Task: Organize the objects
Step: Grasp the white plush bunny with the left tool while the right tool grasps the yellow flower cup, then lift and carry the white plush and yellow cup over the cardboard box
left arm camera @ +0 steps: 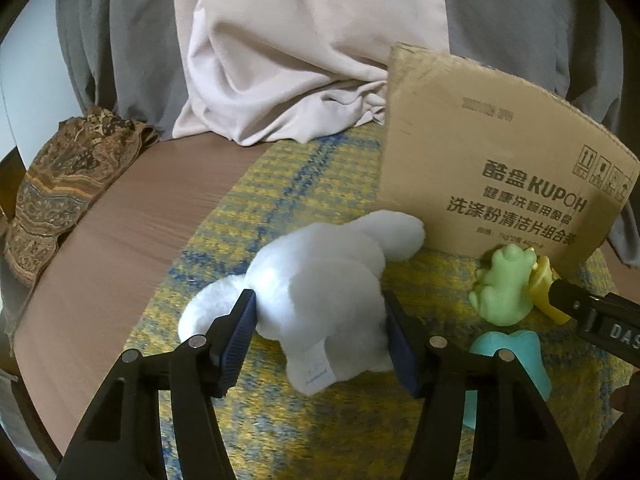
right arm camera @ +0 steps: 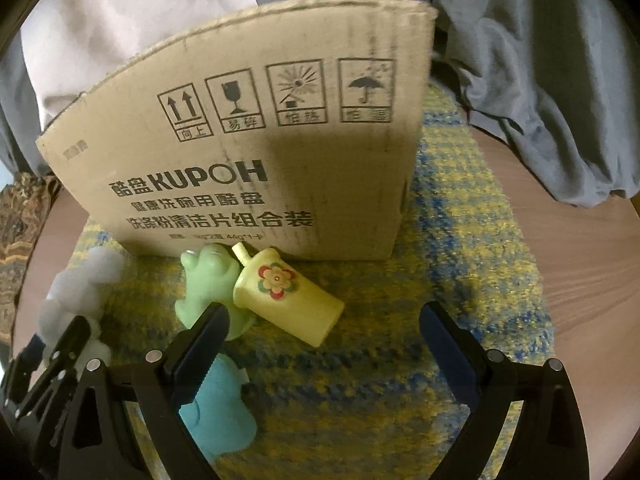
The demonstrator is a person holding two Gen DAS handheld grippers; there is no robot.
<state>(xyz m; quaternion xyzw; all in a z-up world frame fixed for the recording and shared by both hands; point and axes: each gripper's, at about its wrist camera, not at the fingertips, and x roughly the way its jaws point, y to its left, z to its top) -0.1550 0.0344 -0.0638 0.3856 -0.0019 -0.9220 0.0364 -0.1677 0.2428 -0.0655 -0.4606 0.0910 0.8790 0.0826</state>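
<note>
The left gripper [left arm camera: 320, 320] is clamped on a white plush toy [left arm camera: 320, 292] lying on the yellow-blue mat [left arm camera: 280, 184]. The right gripper [right arm camera: 320, 332], jaws wide apart, holds nothing, near the yellow toy cup [right arm camera: 288, 296] before the cardboard box [right arm camera: 256, 152] on a wooden table [left arm camera: 120, 224].
</note>
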